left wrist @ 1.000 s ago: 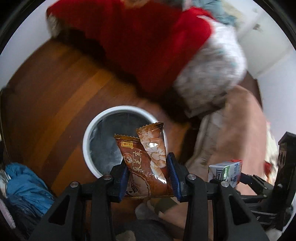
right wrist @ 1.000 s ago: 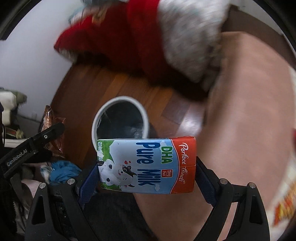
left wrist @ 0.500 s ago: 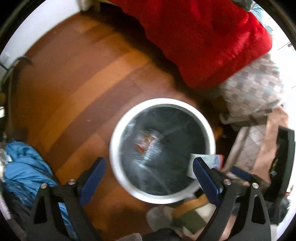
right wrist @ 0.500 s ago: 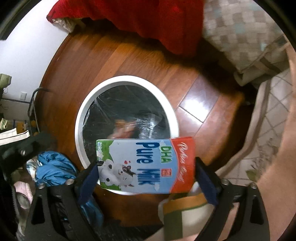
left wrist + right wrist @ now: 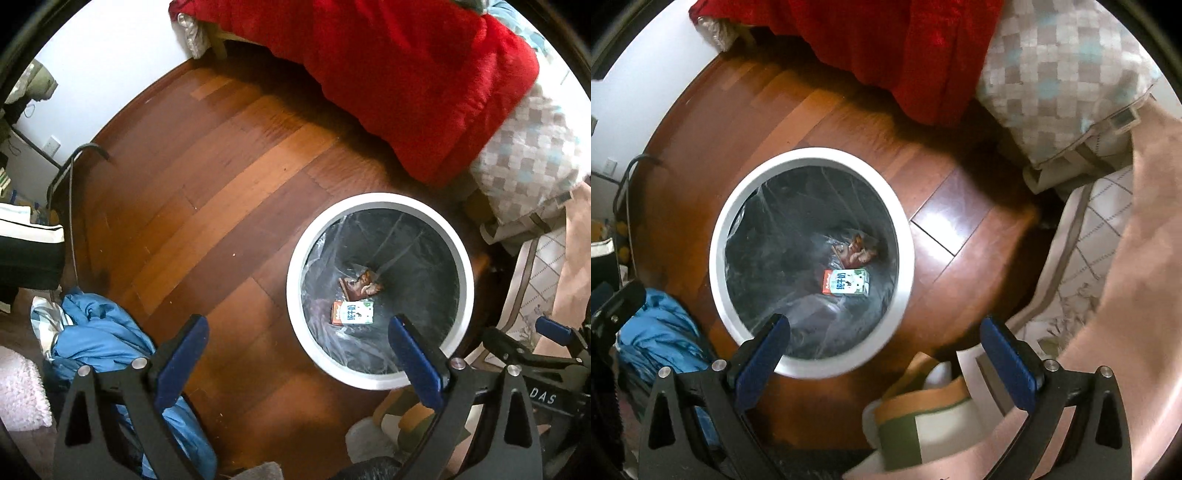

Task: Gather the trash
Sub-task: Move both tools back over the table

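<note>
A round white bin lined with a clear bag stands on the wooden floor. At its bottom lie a milk carton and a brown snack wrapper. My left gripper hangs open above the bin's left rim, nothing between its blue pads. My right gripper is open too, over the bin's lower right rim and the floor, with nothing in it. Its arm also shows at the right edge of the left wrist view.
A red blanket and a checked pillow hang from a bed beyond the bin. Blue cloth lies on the floor at left. A pale rug and a slippered foot are at right.
Both grippers opened wide. The snack wrapper left the left gripper and the milk carton left the right one; both now lie in the bin. Both views tipped down over the bin.
</note>
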`<state>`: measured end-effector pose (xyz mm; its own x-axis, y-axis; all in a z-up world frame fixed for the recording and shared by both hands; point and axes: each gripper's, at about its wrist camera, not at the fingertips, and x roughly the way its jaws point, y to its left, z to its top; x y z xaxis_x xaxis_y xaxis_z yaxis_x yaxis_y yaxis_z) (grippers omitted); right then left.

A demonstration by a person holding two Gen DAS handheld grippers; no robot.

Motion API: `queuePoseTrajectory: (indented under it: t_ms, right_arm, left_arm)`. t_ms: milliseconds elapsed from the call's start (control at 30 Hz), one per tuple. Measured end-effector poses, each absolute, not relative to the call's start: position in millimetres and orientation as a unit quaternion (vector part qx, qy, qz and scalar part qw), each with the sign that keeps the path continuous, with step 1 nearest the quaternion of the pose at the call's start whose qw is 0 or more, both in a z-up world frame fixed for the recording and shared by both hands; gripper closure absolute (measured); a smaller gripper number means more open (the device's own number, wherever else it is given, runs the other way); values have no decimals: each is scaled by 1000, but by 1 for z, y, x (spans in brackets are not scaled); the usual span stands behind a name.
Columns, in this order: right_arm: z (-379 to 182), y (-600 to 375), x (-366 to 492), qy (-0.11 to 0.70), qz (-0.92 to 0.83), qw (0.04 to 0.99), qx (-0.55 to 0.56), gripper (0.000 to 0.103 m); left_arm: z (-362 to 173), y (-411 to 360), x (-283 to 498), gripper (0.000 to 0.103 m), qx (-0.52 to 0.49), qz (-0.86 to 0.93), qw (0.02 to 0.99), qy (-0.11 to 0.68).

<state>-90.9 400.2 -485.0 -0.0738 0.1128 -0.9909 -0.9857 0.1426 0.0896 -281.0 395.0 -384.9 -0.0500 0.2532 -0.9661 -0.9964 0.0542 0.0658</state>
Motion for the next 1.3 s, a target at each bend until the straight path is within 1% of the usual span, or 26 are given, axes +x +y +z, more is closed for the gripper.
queuePoseTrajectory:
  t_ms: [200, 500, 700, 900, 1000, 1100, 1200, 1300]
  right_arm:
    - [-457, 375, -93, 513, 512, 551, -413, 0]
    - [-402, 343, -88, 496, 532, 569, -383, 0]
    - [-347, 314, -81, 482, 555, 585, -343, 0]
    - [-283, 271, -60, 487, 583, 593, -267, 0]
    - [-249, 236, -38, 487, 593, 601, -223, 0]
    - [-225, 188, -3, 485, 588, 619, -191, 0]
    - [-218, 141, 42, 494, 558, 642, -180, 0]
    - [-225, 85, 102, 505, 505, 674, -188, 0]
  left_arm:
    - [-362, 376, -273, 4, -383, 557, 577, 458]
    - [-308, 346, -266, 4, -358, 562, 607, 433]
    - [-255, 318, -259, 4, -334, 568, 634, 404]
    - [-197, 284, -236, 4, -287, 580, 661, 380]
    - [-180, 265, -207, 4, -269, 567, 684, 371]
    - [-179, 244, -165, 4, -261, 538, 708, 376]
    - [-195, 219, -103, 4, -252, 493, 729, 403]
    - [-221, 189, -35, 4, -238, 440, 747, 439]
